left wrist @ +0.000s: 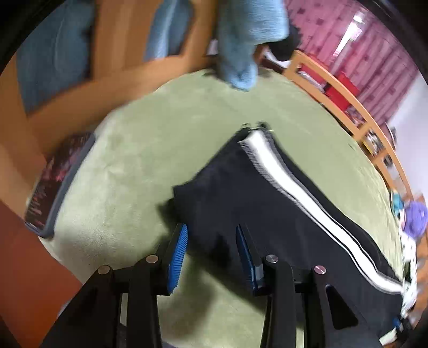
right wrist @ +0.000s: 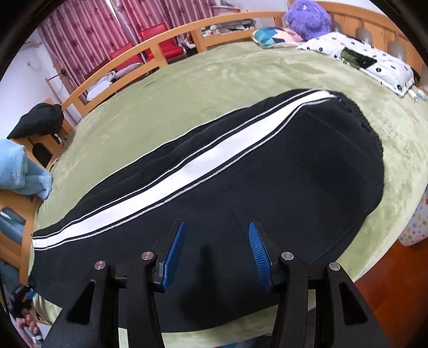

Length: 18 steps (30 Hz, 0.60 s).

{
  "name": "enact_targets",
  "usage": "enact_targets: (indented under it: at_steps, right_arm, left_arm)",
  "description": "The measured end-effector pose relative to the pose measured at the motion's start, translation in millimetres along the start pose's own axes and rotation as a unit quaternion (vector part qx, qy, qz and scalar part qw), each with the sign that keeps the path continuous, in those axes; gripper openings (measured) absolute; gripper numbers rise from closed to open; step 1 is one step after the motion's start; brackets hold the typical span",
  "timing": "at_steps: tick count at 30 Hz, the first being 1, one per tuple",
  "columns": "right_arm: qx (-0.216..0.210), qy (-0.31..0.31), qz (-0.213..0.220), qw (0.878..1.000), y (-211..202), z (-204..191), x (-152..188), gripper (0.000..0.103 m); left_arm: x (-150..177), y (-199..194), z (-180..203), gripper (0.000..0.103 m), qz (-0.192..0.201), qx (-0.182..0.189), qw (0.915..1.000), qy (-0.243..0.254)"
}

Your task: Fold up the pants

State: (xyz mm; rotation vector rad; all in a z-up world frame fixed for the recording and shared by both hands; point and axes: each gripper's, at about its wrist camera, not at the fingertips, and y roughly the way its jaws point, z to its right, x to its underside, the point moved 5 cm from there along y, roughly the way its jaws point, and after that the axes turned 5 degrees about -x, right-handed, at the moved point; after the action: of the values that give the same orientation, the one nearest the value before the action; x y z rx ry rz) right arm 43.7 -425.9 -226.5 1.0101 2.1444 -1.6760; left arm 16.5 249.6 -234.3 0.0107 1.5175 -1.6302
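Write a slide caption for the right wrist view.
Open right gripper poised over black pants lying flat on a green bed.

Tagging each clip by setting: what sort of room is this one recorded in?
Most likely a bedroom at home. The black pants lie on a bed with a green blanket, framed by a wooden bed rail, with a patterned pillow and a purple plush toy at one end.

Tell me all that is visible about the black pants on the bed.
The black pants look like soft knit track pants, with a broad white side stripe edged by thin lines. They lie flat on the green blanket, apparently folded leg over leg, elastic waistband toward the pillows. In the left wrist view, the cuffs point away. Both tongs stand open above the near edge, gripping nothing.
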Motion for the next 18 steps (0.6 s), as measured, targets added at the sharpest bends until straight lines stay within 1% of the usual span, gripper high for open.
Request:
enact_targets:
  at_steps: [2,5,8,9,11,13,14,15,18]
  right_arm:
    - [0.009,-0.005,0.006,1.000,-3,10,-3,0.049]
    - [0.031,-0.003,0.018,0.999,-7,36,-12,0.049]
    - [0.056,0.015,0.035,0.998,-15,67,-19,0.049]
    - [0.065,0.031,0.044,0.996,-19,82,-21,0.050]
    - [0.075,0.069,0.061,0.993,-28,112,-25,0.056]
    - [0.064,0.118,0.075,0.988,-34,145,-27,0.067]
    - [0.053,0.144,0.076,0.985,-33,160,-28,0.069]
    - [0.039,0.174,0.074,0.981,-30,175,-29,0.071]
    - [-0.011,0.241,0.069,0.968,-13,208,-31,0.071]
  left_arm:
    - [-1,-13,19,0.054,0.012,0.015,0.9996,0.019]
    - [-3,-21,47,0.055,0.023,0.031,0.9986,0.035]
    - [-5,-20,76,0.055,0.018,0.039,0.9983,0.039]
    - [-5,-17,85,0.055,0.013,0.044,0.9981,0.042]
    - [-4,-13,106,0.055,0.009,0.053,0.9973,0.051]
    - [2,-10,131,0.055,0.006,0.058,0.9959,0.070]
    - [5,-9,139,0.055,0.004,0.058,0.9954,0.076]
    - [7,-6,151,0.055,0.000,0.059,0.9945,0.087]
    - [15,-2,176,0.055,-0.005,0.063,0.9924,0.106]
